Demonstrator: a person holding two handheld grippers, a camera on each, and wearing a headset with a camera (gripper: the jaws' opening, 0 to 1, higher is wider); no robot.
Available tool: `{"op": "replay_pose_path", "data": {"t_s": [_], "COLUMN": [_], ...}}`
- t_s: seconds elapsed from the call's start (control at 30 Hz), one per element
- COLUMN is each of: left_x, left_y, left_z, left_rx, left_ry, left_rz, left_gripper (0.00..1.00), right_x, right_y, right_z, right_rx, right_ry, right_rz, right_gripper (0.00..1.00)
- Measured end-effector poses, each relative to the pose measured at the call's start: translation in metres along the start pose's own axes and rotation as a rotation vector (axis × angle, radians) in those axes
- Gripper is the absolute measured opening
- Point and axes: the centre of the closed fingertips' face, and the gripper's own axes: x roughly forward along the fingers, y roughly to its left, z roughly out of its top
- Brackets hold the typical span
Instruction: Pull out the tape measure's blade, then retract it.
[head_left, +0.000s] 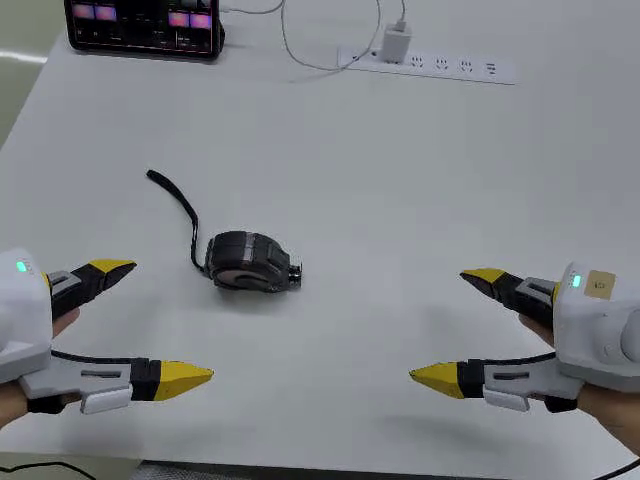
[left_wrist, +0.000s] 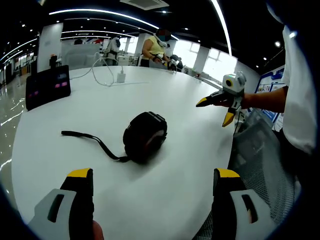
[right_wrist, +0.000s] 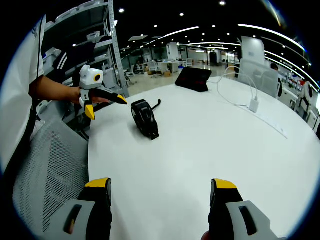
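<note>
at the near edge of the white table (head_left: 400, 180), left gripper (head_left: 170, 320) and right gripper (head_left: 437, 325), both jaws spread wide and empty, flanking the work, probably so as to pin the case with one and catch the blade tip with the other. farther in, between them and well apart from both, tape measure (head_left: 250, 262), blade wound in, tip end toward the right gripper, strap (head_left: 180, 210) trailing away left. pull not yet begun. at the far edge, tablet (head_left: 145, 25) and power strip (head_left: 440, 65), out of the way.

White counter (head_left: 400, 180), matte finish. Power strip (head_left: 440, 66) with a white charger (head_left: 397, 44) plugged in, and a lit tablet (head_left: 145, 25), along the far edge. Dark ceiling with linear light strips (right_wrist: 175, 33). Metal shelving rack (right_wrist: 107, 30) and grey mesh chair (right_wrist: 50, 160) beside the counter. Bright windows (left_wrist: 215, 60) beyond.
</note>
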Motion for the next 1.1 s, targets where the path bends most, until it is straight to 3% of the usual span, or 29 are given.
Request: {"op": "replay_pose_path", "data": {"t_s": [0.4, 1.1], "left_x": [0.001, 0.012], "left_y": [0.003, 0.018], "left_z": [0.001, 0.009], "left_rx": [0.007, 0.054], "left_ry": [0.008, 0.037], "left_rz": [-0.006, -0.017], "left_gripper": [0.96, 0.95], "right_x": [0.008, 0.031], "right_y": [-0.003, -0.005], "right_z": [0.006, 0.02], "right_rx": [-0.022, -0.084], "right_ry": [0.005, 0.03], "right_rz": [0.02, 0.067], "right_gripper": [0.8, 0.81]}}
